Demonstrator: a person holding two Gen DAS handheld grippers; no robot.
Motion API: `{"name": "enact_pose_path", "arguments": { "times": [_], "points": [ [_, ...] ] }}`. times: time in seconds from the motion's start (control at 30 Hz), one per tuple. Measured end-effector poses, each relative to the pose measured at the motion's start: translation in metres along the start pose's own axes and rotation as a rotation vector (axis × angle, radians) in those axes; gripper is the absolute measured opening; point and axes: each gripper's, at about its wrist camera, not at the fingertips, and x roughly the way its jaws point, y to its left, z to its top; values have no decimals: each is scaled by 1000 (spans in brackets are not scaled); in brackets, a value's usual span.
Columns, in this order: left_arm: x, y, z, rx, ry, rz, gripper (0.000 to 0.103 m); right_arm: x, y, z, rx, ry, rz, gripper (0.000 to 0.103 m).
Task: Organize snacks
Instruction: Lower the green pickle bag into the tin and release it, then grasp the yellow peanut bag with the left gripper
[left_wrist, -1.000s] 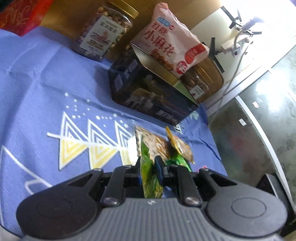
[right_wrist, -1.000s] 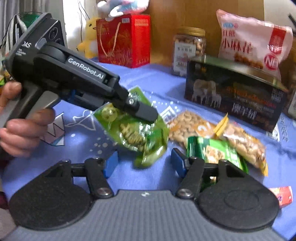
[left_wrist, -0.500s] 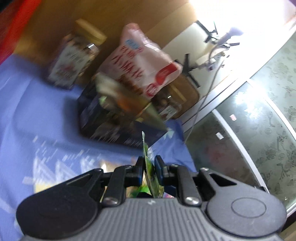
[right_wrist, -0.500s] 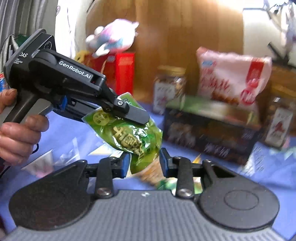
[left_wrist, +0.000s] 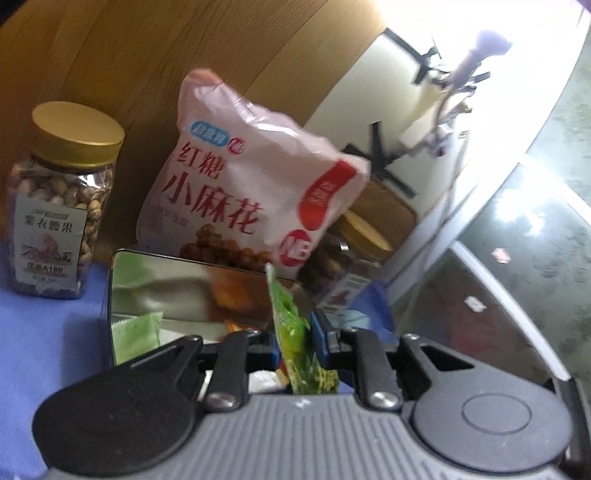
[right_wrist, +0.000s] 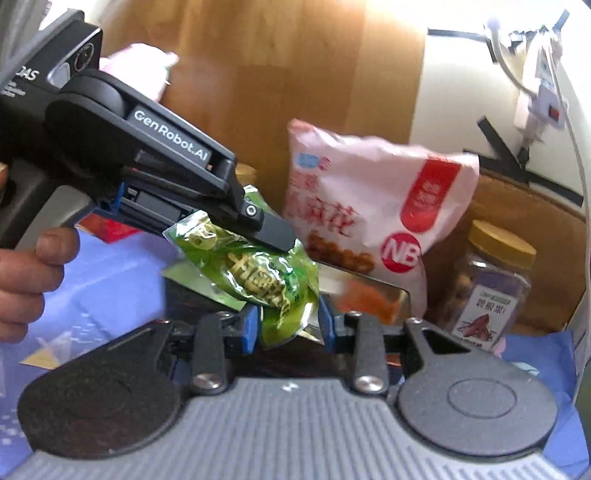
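Left wrist view: left gripper (left_wrist: 293, 334) jaws are clenching the light, crinkly green snack packet (left_wrist: 291, 325) by its edge above the open tin (left_wrist: 155, 280); right gripper (right_wrist: 286, 325) jaws, having just been narrowing, are straddling its slippery lower corner without pressing.

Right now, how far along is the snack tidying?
A few packets already lie inside the open tin. In hand: the left gripper pinches a green snack packet above the tin, the right gripper around its lower end. Left: dropping it in.
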Motion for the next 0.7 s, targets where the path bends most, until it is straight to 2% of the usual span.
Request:
{"name": "enact_pose_path", "arguments": {
  "times": [0.07, 0.17, 0.23, 0.37, 0.5, 0.57, 0.7],
  "points": [
    [13, 3, 0, 6, -7, 62, 23, 9, -7, -4, 18, 4, -41, 39],
    [24, 9, -1, -5, -1, 115, 29, 14, -14, -9, 52, 13, -86, 46],
    [23, 10, -2, 9, -5, 124, 30, 11, -16, -12, 71, 5, -87, 46],
    [7, 1, -10, 80, -27, 189, 35, -6, -19, -16, 98, -19, -89, 47],
    [-16, -6, -15, 128, -64, 210, 40, -26, -25, -28, 154, -12, -70, 46],
    [-28, -6, -18, 121, -67, 223, 40, -36, -29, -37, 193, 9, -59, 46],
    [-39, -7, -35, 83, 25, 174, 40, -61, -43, -60, 342, 46, 19, 46]
  ]
}}
